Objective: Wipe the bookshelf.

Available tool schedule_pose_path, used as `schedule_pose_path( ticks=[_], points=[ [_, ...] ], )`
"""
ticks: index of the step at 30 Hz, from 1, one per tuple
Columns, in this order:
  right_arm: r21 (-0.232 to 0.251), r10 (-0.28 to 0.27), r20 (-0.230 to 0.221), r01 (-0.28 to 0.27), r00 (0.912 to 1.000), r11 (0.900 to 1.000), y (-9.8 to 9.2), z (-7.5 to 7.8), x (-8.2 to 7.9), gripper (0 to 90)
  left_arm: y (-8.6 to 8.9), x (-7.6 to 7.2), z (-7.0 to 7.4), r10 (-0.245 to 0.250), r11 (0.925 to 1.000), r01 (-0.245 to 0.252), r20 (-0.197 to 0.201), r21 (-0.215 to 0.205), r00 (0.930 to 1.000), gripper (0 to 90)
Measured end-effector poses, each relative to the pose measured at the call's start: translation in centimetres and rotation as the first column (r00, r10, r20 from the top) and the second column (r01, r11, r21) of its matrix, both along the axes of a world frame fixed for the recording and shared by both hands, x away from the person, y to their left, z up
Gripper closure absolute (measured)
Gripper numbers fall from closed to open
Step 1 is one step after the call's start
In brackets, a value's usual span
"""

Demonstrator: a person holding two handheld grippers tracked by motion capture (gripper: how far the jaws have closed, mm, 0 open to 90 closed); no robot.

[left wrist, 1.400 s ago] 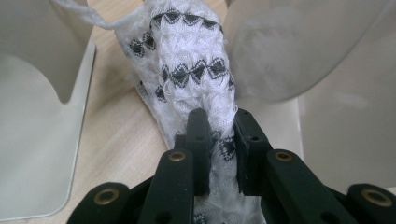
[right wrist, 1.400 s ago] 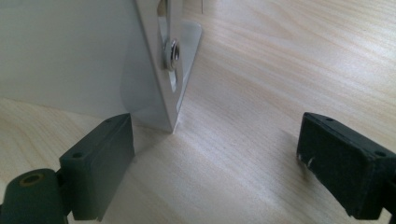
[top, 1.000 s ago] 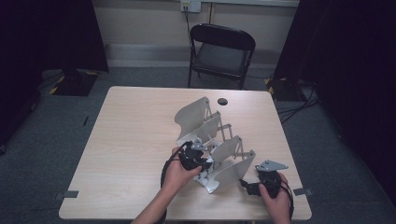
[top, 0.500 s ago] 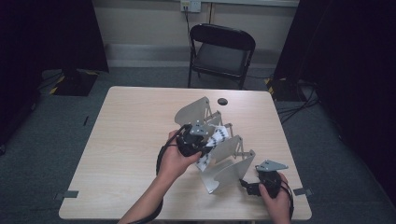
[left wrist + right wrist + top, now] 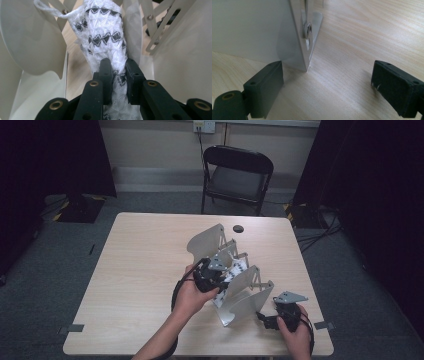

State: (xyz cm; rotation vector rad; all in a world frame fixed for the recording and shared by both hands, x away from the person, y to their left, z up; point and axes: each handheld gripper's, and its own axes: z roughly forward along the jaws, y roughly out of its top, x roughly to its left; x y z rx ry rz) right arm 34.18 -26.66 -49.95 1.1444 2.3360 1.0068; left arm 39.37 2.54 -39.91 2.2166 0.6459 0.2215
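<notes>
So my left gripper (image 5: 117,75) has its jaws pinched tight on a white knitted cloth (image 5: 106,35) with a black diamond pattern, bunched into a thick roll. The cloth sits in the gap between the pale metal panels of an expanding rack (image 5: 245,290), which stands on the table (image 5: 135,270) right of centre, running from near the far edge down toward the near right corner. In the left gripper view the cloth runs up and away from my jaws, with a thin twisted tail at its far end lying against the left panel. The rack's crossed metal struts (image 5: 160,27) show on the right side of that view.

My right gripper (image 5: 327,82) rests low on the tabletop near the near right corner, jaws spread wide with nothing between them. The bottom corner of the rack's nearest panel (image 5: 304,55) stands just ahead of my left jaw, close to it; I can't tell if they touch.

There's a small black round thing (image 5: 238,228) near the far edge, well apart from everything. A black folding chair (image 5: 237,175) stands beyond the table.
</notes>
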Motion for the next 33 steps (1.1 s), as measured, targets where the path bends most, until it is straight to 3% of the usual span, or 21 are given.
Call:
schedule_pose_path(
  ticks=[7,19,21,27,29,30,33],
  points=[
    [0.000,0.002,0.001,-0.002,1.0000,1.000,0.0,0.0,0.0,10.2,0.4,-0.5,-2.9,0.005,0.9998,-0.005,-0.029,-0.019,0.9996,78.1],
    [0.000,0.003,0.001,-0.003,1.0000,1.000,0.0,0.0,0.0,10.2,-0.1,-1.0,-6.5,0.009,0.9997,-0.011,-0.083,-0.022,0.9965,77.9],
    [0.001,0.004,0.000,-0.004,1.0000,1.000,0.0,0.0,0.0,10.2,0.1,-1.0,-6.9,0.009,0.9999,-0.010,-0.090,-0.008,0.9959,77.8],
    [0.000,0.004,0.001,-0.004,1.0000,1.000,0.0,0.0,0.0,10.2,0.4,-1.1,-7.0,0.025,0.9996,-0.023,-0.082,0.015,0.9963,76.4],
    [0.000,0.004,0.001,-0.004,1.0000,1.000,0.0,0.0,0.0,10.2,0.6,-1.2,-6.9,0.043,0.9990,-0.041,-0.076,0.017,0.9962,65.4],
    [0.000,0.004,0.001,-0.004,1.0000,1.000,0.0,0.0,0.0,10.2,0.8,-1.3,-6.7,0.060,0.9981,-0.059,-0.059,0.017,0.9965,65.4],
    [0.000,0.005,0.001,-0.005,1.0000,1.000,0.0,0.0,0.0,10.2,1.2,-1.9,-6.2,0.057,0.9982,-0.059,-0.075,-0.015,0.9956,56.3]
  ],
)
